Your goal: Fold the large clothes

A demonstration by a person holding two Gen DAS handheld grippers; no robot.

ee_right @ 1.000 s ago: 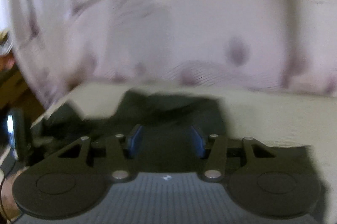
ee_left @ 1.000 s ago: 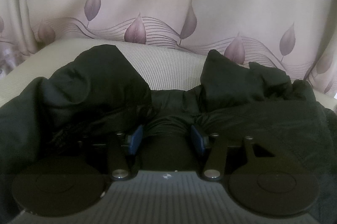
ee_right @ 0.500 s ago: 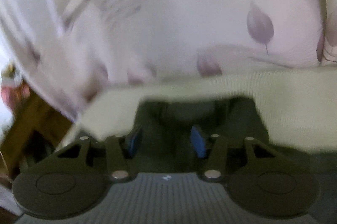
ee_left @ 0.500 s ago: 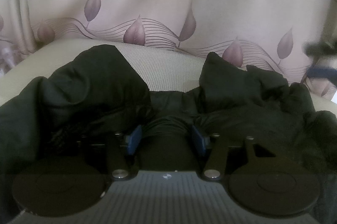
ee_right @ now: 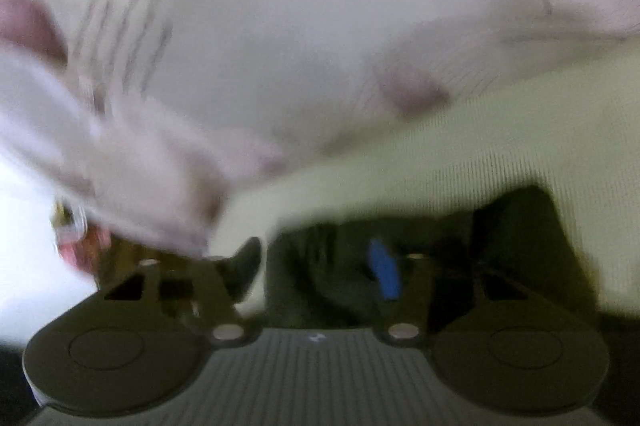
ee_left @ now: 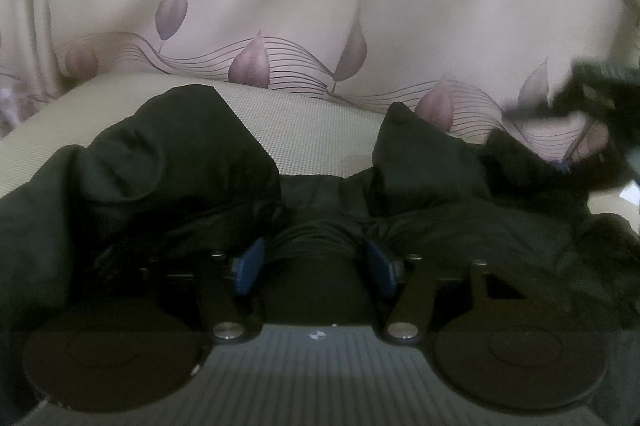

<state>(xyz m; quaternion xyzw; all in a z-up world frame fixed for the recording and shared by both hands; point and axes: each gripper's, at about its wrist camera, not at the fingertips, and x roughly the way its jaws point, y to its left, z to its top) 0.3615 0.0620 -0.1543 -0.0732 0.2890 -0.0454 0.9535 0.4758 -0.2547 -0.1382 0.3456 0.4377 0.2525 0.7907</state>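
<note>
A large black padded garment [ee_left: 180,178] lies bunched on a beige woven surface [ee_left: 304,130]. My left gripper [ee_left: 314,262] is shut on a fold of the garment, which bulges between its blue pads [ee_left: 248,266]. In the blurred right wrist view my right gripper [ee_right: 316,266] is shut on a dark fold of the same garment [ee_right: 516,234], held above the beige surface [ee_right: 480,150]. The right gripper also shows in the left wrist view at the far right [ee_left: 596,114], blurred, holding up the garment's right edge.
A pale curtain with purple leaves and printed text [ee_left: 280,6] hangs close behind the surface. It fills the upper part of the right wrist view [ee_right: 260,26]. Reddish and brown objects [ee_right: 84,242] show blurred at the left edge there.
My right gripper has swung quickly with its fold and has come into the left wrist view at the far right. The garment's right side has lifted. My left gripper has stayed put.
</note>
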